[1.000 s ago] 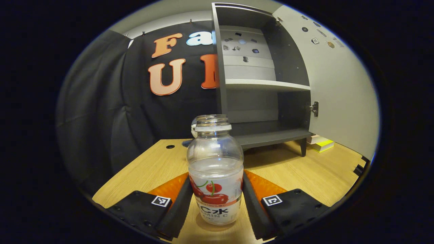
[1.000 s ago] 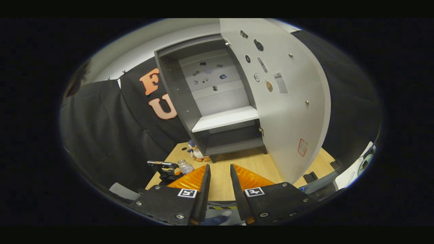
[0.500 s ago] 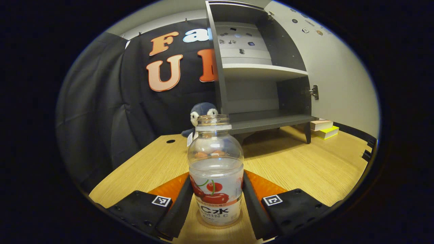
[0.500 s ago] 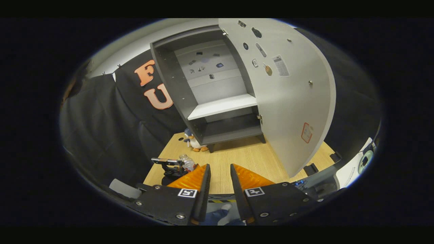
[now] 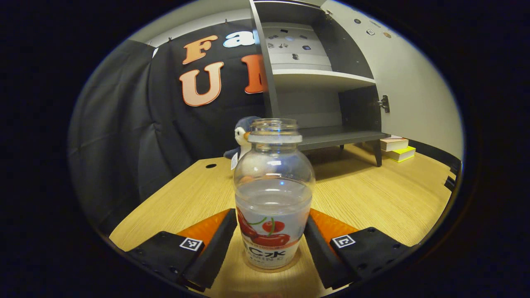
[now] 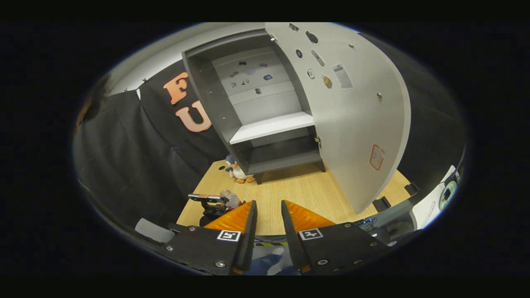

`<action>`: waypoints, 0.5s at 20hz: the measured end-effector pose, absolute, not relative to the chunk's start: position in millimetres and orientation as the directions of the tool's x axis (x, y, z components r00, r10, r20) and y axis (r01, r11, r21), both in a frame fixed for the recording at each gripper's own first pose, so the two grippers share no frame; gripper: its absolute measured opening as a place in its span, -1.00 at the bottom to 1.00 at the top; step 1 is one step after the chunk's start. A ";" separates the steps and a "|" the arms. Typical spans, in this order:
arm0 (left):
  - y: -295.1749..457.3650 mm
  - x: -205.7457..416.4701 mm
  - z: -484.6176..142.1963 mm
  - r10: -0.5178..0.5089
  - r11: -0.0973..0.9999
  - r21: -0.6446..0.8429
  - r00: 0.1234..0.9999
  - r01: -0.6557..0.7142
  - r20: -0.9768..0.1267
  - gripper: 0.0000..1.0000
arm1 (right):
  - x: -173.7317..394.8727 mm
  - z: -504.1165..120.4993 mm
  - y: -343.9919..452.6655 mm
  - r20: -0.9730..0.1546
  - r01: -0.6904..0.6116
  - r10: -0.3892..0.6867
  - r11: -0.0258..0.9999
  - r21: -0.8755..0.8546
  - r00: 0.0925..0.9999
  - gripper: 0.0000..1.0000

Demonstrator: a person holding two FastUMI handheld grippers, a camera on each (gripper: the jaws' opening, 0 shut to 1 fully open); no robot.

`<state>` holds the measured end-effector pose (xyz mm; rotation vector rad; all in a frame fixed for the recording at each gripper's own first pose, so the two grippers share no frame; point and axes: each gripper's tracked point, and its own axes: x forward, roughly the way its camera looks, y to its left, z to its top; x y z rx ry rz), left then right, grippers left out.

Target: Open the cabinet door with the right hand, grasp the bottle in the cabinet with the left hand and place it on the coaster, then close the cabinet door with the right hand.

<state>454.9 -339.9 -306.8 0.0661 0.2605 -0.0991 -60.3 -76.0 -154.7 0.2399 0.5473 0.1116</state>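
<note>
Clear plastic, the bottle (image 5: 273, 194) is standing upright on the wooden bench (image 5: 372, 198) between the fingers of the left tongs (image 5: 271, 248), which are flanking its labelled base; whether they are pressing or released cannot be told. The placing step is judged to be ending; no coaster is being made out. The right tongs (image 6: 268, 231), nearly closed on nothing, are being held well back from the open cabinet door (image 6: 356, 124), which needs closing next
</note>
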 end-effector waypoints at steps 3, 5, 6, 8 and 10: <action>-336.5 454.9 -304.8 -0.079 0.994 0.052 0.963 0.096 -0.257 0.95 | -60.5 -155.0 -75.6 -0.502 -0.040 0.171 0.964 0.262 0.848 -0.26; -333.2 454.7 -302.0 -0.077 0.995 0.045 0.965 0.091 -0.252 0.96 | -61.4 -153.2 -74.2 -0.499 -0.041 0.174 0.963 0.267 0.849 -0.26; -333.6 454.1 -298.9 -0.079 0.995 0.043 0.966 0.093 -0.246 0.95 | -61.1 -153.6 -73.4 -0.500 -0.044 0.177 0.963 0.266 0.848 -0.26; -332.8 453.4 -292.3 -0.080 0.995 0.047 0.970 0.093 -0.229 0.96 | -62.8 -153.7 -72.0 -0.501 -0.047 0.179 0.963 0.265 0.847 -0.26; -332.3 453.4 -285.5 -0.081 0.995 0.046 0.974 0.093 -0.213 0.96 | -63.0 -155.0 -69.0 -0.500 -0.052 0.187 0.961 0.272 0.846 -0.26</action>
